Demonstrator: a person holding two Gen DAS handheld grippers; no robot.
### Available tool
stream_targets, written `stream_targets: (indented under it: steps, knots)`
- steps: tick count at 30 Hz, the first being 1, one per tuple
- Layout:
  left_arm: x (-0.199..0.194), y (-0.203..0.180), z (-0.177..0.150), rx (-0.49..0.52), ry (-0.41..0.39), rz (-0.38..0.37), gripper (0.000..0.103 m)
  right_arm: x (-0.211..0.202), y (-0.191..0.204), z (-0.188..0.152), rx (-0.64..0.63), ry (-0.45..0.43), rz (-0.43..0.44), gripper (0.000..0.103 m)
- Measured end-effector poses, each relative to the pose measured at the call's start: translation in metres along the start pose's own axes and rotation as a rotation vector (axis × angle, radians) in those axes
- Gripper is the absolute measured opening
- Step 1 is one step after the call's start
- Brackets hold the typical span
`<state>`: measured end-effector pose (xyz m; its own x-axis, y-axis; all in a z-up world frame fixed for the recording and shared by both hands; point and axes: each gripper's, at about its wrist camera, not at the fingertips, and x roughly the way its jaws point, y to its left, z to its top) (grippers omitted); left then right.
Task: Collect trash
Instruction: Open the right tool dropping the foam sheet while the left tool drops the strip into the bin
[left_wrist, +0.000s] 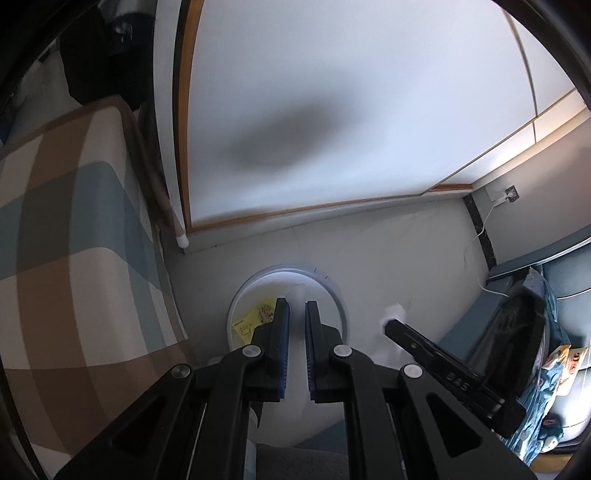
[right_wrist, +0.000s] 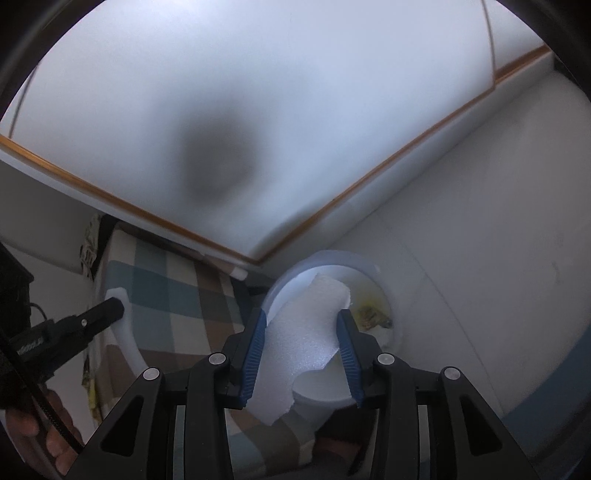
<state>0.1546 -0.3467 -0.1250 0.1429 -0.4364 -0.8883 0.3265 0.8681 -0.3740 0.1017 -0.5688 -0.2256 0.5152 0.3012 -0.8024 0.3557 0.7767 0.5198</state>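
Note:
A round white bin (left_wrist: 334, 291) stands on the floor with a yellow wrapper (left_wrist: 245, 323) lying inside. In the left wrist view my left gripper (left_wrist: 297, 314) hangs over the bin, shut on a white foam strip (left_wrist: 295, 373) that runs down between its blue pads. In the right wrist view my right gripper (right_wrist: 302, 314) is above the same bin (right_wrist: 369, 267). It is shut on a torn white foam sheet (right_wrist: 306, 325) that bends between both pads. The left gripper (right_wrist: 114, 306) shows at the left with its curved foam strip (right_wrist: 123, 332). The right gripper (left_wrist: 391, 326) shows beside the bin.
A plaid cushion (left_wrist: 74, 240) lies to the bin's left. A white panel with wooden edging (left_wrist: 332, 110) rises behind it. A wall socket with a cable (left_wrist: 511, 194) and blue patterned fabric (left_wrist: 546, 332) are at the right. A hand (right_wrist: 37, 435) holds the left gripper.

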Motion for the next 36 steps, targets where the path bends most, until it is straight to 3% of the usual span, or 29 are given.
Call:
stream_targets:
  steps: [2,3,7,15,22,28,34,36]
  knots:
    - [0.003,0.0,0.0,-0.005,0.01,0.007,0.004,0.015,0.003,0.001,-0.005,0.035,0.009,0.048]
    - [0.004,0.001,0.0,-0.004,0.018,0.005,0.004,0.019,0.001,0.0,-0.006,0.049,0.024,0.06]
    - [0.011,0.001,-0.001,0.005,0.045,0.01,0.004,0.028,-0.001,-0.004,-0.018,0.062,0.037,0.067]
    - [0.025,-0.004,0.0,0.009,0.089,0.02,0.005,0.019,-0.021,-0.018,0.05,0.057,0.019,0.071]
    - [0.047,-0.008,0.001,0.013,0.163,0.034,0.005,0.003,-0.037,-0.035,0.076,0.085,-0.013,0.075]
    - [0.063,-0.02,0.003,0.022,0.233,0.016,0.006,-0.019,-0.049,-0.039,0.102,0.057,-0.017,0.077]
    - [0.067,-0.019,0.004,-0.004,0.284,0.03,0.035,-0.031,-0.047,-0.037,0.085,0.034,-0.016,0.08]
    - [0.064,-0.017,0.002,0.0,0.28,0.027,0.053,-0.033,-0.045,-0.035,0.068,0.04,-0.02,0.08]
